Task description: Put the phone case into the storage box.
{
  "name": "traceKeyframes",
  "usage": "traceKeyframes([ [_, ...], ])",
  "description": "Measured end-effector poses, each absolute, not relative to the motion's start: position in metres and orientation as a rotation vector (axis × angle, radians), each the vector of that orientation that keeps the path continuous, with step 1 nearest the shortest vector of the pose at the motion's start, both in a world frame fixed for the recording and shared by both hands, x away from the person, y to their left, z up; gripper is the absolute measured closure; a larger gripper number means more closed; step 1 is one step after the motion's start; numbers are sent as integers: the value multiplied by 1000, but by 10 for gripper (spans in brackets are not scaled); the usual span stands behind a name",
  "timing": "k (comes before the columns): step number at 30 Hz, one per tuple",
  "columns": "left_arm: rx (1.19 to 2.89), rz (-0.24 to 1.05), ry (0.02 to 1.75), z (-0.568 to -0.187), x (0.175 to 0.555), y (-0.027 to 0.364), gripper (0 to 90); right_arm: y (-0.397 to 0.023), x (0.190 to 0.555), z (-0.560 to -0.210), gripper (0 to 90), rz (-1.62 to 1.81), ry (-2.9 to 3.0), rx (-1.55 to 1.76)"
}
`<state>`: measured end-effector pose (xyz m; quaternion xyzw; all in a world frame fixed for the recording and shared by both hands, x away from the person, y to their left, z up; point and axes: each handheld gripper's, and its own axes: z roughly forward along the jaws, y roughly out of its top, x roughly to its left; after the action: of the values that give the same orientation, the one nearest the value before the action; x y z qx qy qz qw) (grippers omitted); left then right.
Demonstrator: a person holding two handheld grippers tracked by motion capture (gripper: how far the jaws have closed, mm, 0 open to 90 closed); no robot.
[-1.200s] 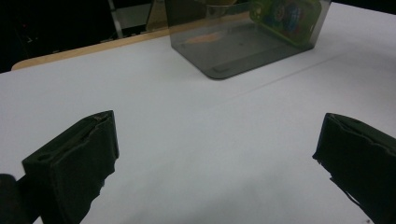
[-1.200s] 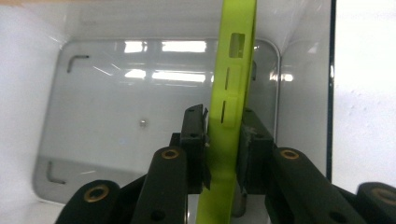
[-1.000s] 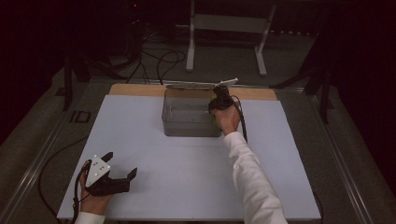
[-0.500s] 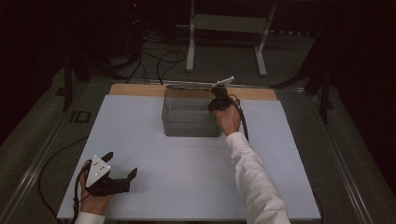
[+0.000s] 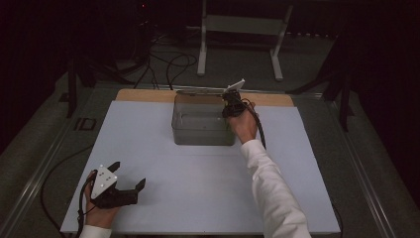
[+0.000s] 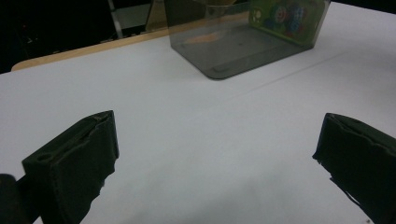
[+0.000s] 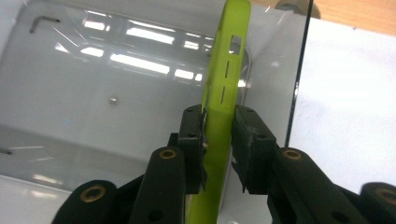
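Right gripper (image 7: 218, 140) is over the smoky clear plastic bin (image 5: 184, 135) at the far middle of the white surface (image 5: 198, 198), jaws pinching a lime-green phone case (image 7: 223, 93) by its thin edge. The case stands on edge, hanging down into the bin close to its right wall, bottom not yet resting on the floor by the look of it. From the left gripper view a printed cartoon face shows through the bin's wall.

Risk here, to my eye: that grip is narrow, on slick plastic. A small twist of the wrist and the case could pivot or slide out, clattering in crooked. Drop too near the wall and it may catch the rim or nudge the light bin along.

Left gripper (image 5: 130, 184) sits on the near left corner, jaws spread wide, holding nothing.
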<state>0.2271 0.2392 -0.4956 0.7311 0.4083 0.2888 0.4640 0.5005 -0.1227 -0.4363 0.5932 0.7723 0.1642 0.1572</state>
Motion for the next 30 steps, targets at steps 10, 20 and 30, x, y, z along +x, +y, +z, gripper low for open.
traceKeyframes([
  [10,1797,709,1003,-496,227,239,0,-121,498,-435,750,422,2214,1632],
  [20,1797,709,1003,-496,227,239,0,-121,496,-431,741,435,2200,1593],
  [30,1797,708,1003,-496,227,239,0,-121,496,-431,808,390,2185,1559],
])
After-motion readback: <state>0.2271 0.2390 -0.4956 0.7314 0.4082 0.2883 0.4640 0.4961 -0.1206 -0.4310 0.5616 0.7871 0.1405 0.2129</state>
